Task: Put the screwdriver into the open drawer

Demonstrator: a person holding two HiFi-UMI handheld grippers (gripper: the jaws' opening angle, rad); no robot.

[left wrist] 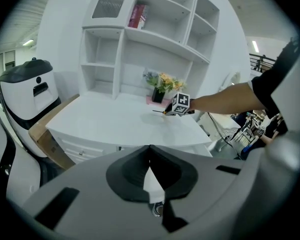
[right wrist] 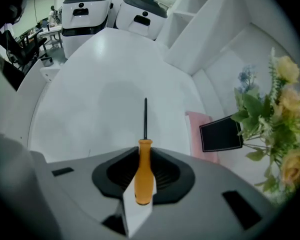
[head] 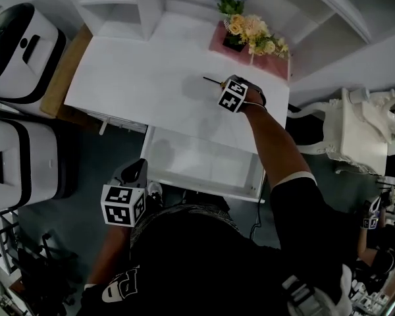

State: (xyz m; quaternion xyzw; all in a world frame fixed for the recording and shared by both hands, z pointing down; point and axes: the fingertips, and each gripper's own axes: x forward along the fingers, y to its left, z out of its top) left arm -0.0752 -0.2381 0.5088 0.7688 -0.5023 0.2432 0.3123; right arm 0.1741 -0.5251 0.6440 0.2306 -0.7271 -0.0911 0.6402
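A: Screwdriver (right wrist: 144,154) status?

B: Right tongs (head: 228,86) pinch its orange handle, and it looks lifted just off the desk (head: 151,78), near the flowers (head: 250,31).

A: And the drawer (head: 204,165)?

B: It's open under the desk's front edge, with nothing visible inside. Left tongs (left wrist: 150,151) are pressed together, empty, low by the person's body. I'd say the pick-up is done. Carrying and releasing remain.

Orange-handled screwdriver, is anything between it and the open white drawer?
Nothing visible. The right gripper holds the orange-handled screwdriver above the white desktop, and the open white drawer sits just past the desk's front edge.
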